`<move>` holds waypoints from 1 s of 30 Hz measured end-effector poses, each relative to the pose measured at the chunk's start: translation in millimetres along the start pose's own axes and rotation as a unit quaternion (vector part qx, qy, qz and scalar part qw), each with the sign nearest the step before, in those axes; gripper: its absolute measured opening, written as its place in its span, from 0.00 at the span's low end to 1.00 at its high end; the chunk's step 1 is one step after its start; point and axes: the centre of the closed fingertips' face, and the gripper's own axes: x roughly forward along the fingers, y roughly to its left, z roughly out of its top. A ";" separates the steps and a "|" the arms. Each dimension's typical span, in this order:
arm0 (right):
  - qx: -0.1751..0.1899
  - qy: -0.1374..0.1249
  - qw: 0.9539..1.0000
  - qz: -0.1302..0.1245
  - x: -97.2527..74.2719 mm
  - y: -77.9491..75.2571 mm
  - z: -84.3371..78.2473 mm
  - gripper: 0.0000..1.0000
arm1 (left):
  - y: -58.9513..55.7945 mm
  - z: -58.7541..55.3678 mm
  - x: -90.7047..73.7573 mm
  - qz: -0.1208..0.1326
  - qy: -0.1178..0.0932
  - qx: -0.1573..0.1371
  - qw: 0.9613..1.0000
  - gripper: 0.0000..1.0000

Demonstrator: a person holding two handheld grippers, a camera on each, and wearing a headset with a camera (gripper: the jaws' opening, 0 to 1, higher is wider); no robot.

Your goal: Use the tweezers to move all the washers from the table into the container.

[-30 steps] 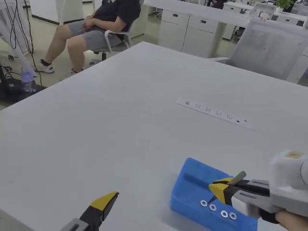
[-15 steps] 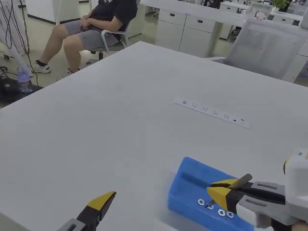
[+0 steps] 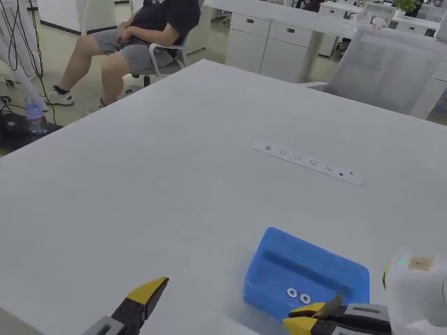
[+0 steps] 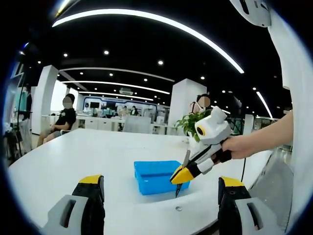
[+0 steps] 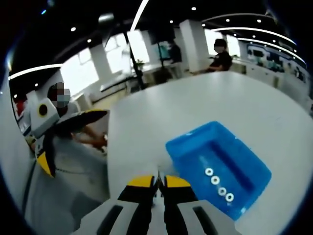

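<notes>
The right gripper [image 5: 157, 182], clamped narrow on the tweezers [image 4: 186, 157], had withdrawn from the blue container [image 3: 293, 258] toward the frame's lower right. Four washers [image 5: 218, 185] lay inside. One apparent washer [image 4: 179, 208] remained on the tabletop [image 3: 174, 181]. The left gripper [image 4: 160, 180] stood wide.

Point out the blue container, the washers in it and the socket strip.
blue container [image 3: 307, 269]: head view, bare inner floor.
washers [image 5: 215, 180]: right gripper view, second of four in the row.
socket strip [image 3: 307, 165]: head view, its middle.
</notes>
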 end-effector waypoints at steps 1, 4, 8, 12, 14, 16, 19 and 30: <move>0.006 0.004 1.000 0.007 1.1 2.9 -2.9 0.04 | -0.1 0.1 0.0 0.000 0.000 0.000 1.000 0.99; 0.013 0.010 1.000 0.018 4.2 7.8 -8.2 0.04 | 0.2 0.0 -0.1 0.000 0.000 0.000 1.000 0.99; 0.015 0.020 0.999 0.026 8.6 11.3 -15.1 0.04 | 0.7 -0.5 -0.5 0.000 0.000 0.000 1.000 0.99; 0.012 0.029 0.999 0.026 10.8 12.5 -19.5 0.04 | 0.7 -0.9 -0.5 0.000 0.001 0.000 1.000 0.99; 0.013 0.032 0.999 0.030 11.5 14.4 -21.0 0.04 | 0.7 -0.9 -0.4 0.000 0.001 0.000 1.000 0.99; 0.010 0.036 0.999 0.028 12.5 15.2 -23.3 0.04 | 0.5 -0.9 -0.3 0.000 0.001 0.000 1.000 0.99; -0.001 0.039 0.999 0.024 12.4 15.3 -24.7 0.04 | 0.3 -0.8 -0.1 0.000 0.001 0.000 1.000 0.99; -0.053 0.040 0.998 0.023 13.2 34.2 -30.6 0.04 | 0.1 -0.6 0.0 0.000 0.000 0.000 1.000 0.99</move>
